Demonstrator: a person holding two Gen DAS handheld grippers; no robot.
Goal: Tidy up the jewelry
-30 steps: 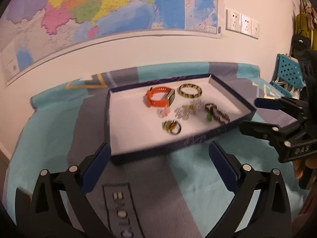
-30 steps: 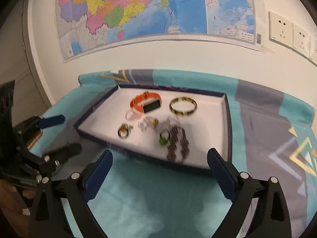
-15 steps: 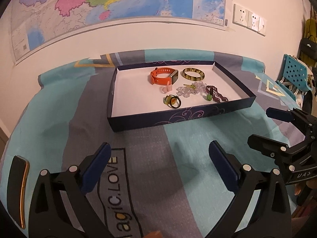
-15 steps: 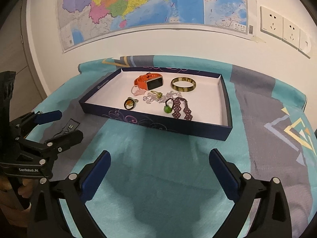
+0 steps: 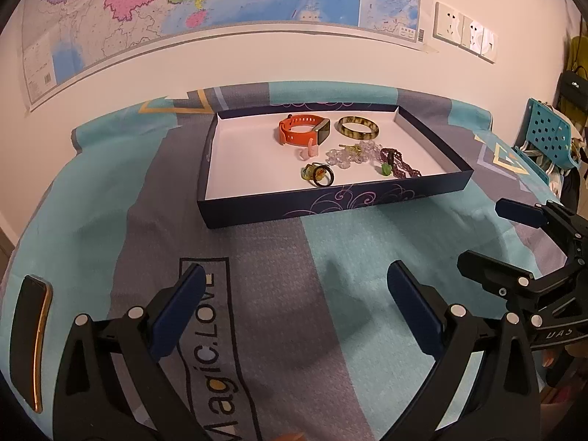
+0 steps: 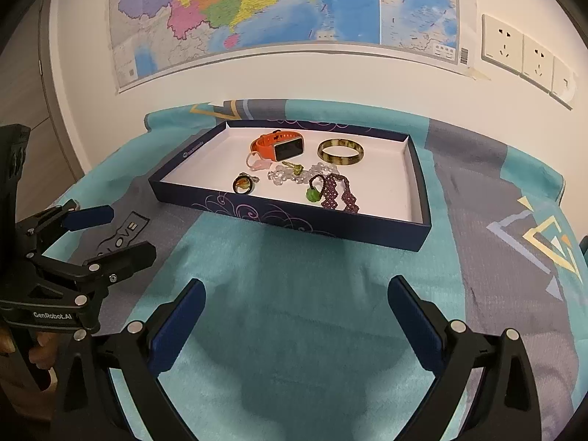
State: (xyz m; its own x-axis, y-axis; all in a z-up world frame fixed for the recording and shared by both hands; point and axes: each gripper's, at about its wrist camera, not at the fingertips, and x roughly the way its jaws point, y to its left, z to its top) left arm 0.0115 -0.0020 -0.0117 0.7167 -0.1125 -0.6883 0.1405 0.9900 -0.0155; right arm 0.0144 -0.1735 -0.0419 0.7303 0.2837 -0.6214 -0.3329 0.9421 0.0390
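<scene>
A dark blue tray [image 5: 330, 204] [image 6: 294, 217] with a white floor sits on the cloth-covered table. It holds an orange smartwatch [image 5: 299, 130] [image 6: 277, 147], a green-brown bangle [image 5: 358, 128] [image 6: 340, 151], a ring [image 5: 319, 175] [image 6: 243, 185], a clear bead bracelet [image 5: 345, 154] [image 6: 290, 174], a purple woven band with a green bead [image 5: 397, 161] [image 6: 336, 193] and a small pink piece [image 5: 308, 151]. My left gripper [image 5: 294, 305] and right gripper [image 6: 294, 308] are both open and empty, well in front of the tray.
A teal and grey cloth [image 5: 279, 294] covers the table. A dark phone [image 5: 29, 338] lies at the left edge. A wall with a map [image 5: 183, 7] stands behind the tray. A blue perforated chair [image 5: 547, 136] is at the far right.
Both grippers have pulled back from the tray, which now looks smaller and farther. Both stay open and empty. The jewelry has not moved.
</scene>
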